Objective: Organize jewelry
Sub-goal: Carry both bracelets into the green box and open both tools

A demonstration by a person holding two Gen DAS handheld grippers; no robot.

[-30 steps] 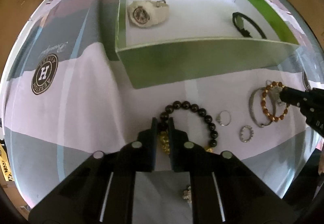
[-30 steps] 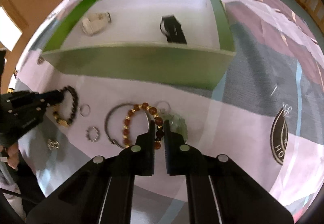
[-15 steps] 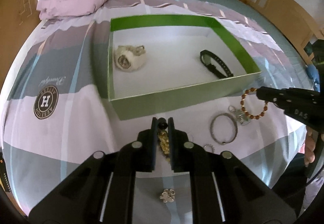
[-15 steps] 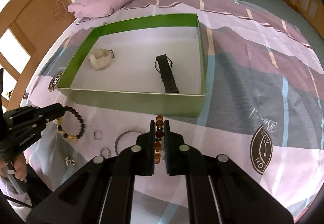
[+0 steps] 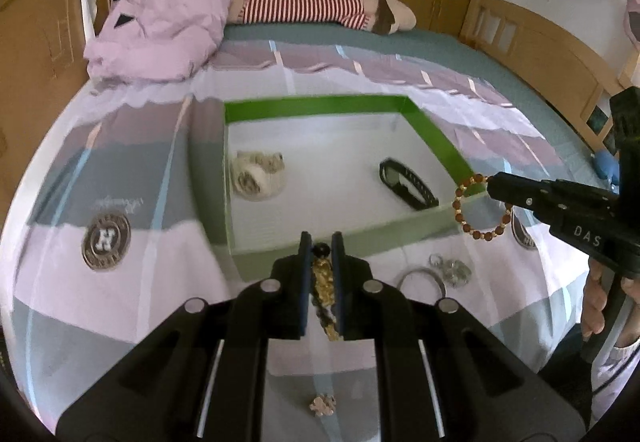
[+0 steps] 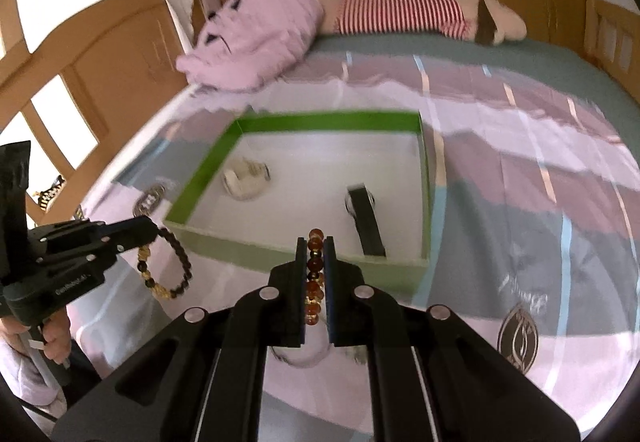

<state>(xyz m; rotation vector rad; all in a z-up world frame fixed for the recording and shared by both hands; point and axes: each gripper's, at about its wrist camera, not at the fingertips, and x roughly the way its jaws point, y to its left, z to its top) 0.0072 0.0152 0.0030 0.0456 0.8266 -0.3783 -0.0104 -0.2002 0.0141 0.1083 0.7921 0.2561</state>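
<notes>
Change: both grippers had risen off the bedspread since a second earlier, each lifting a bracelet clear of it.
Left gripper: pressed together on the black bead bracelet, which hung near the box's front left corner.
Right gripper: pinching the amber bead bracelet, dangling by the front right corner.
Green box: held a cream watch and a black watch, well apart.
Bedspread: silver bangle, small charm.
</notes>
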